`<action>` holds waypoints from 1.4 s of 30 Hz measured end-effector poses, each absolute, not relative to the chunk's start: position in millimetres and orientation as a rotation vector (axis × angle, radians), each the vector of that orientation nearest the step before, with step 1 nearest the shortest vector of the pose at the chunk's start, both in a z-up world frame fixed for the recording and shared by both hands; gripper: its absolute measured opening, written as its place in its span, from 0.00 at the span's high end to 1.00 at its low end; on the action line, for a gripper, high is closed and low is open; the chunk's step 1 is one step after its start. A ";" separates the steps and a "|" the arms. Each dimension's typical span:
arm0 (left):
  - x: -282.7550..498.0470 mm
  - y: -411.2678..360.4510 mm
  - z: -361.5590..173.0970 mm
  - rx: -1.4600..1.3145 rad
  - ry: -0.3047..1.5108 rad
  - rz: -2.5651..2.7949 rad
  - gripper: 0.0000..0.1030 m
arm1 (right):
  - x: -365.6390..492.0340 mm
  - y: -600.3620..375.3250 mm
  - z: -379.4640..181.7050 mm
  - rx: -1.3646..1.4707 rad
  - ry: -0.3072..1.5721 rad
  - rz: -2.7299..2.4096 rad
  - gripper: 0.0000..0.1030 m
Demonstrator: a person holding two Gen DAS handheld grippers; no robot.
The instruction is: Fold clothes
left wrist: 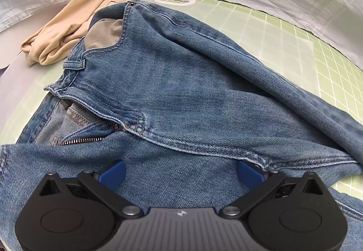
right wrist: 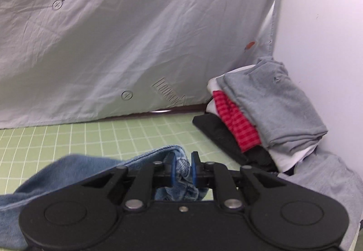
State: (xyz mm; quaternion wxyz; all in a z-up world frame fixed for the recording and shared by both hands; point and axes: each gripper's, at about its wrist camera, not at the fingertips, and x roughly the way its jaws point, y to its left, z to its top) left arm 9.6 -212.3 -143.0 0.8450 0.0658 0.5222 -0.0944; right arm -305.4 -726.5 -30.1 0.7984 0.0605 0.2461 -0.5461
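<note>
Here the jeans (left wrist: 181, 83) lie on the green desk (left wrist: 329, 74), long axis running from the waistband toward the right gripper (right wrist: 183, 166), whose fingers clamp the far hem. The left gripper (left wrist: 180, 174), fingers apart, hovers over the fly end.

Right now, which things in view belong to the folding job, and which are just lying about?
In the job:
blue denim jeans
right claw, shut on the jeans hem
left claw, open over them

Lying about:
crumpled beige garment
stack of folded clothes
green grid mat
</note>
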 end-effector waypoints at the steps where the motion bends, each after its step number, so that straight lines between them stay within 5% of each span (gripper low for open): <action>1: 15.4 -214.1 -142.1 0.146 1.134 -0.204 0.00 | -309.3 -730.9 -25.5 0.123 0.519 -1.177 0.87; 16: 34.8 -230.8 -141.4 0.175 1.211 -0.220 0.00 | -221.3 -842.2 -8.0 0.037 0.543 -1.115 0.87; 19: 32.6 -230.7 -142.6 0.171 1.201 -0.222 0.00 | -187.2 -873.9 -5.1 0.103 0.455 -1.096 0.73; 22: 30.3 -231.2 -144.3 0.164 1.194 -0.219 0.00 | -174.4 -885.0 -17.0 0.233 0.416 -1.113 0.44; 32: 26.1 -239.2 -145.3 0.157 1.192 -0.207 0.00 | -221.1 -860.4 -119.9 0.553 0.567 -1.095 0.45; 42: 20.0 -242.6 -148.1 0.146 1.187 -0.193 0.00 | -190.1 -856.0 -149.6 0.536 0.638 -1.071 0.45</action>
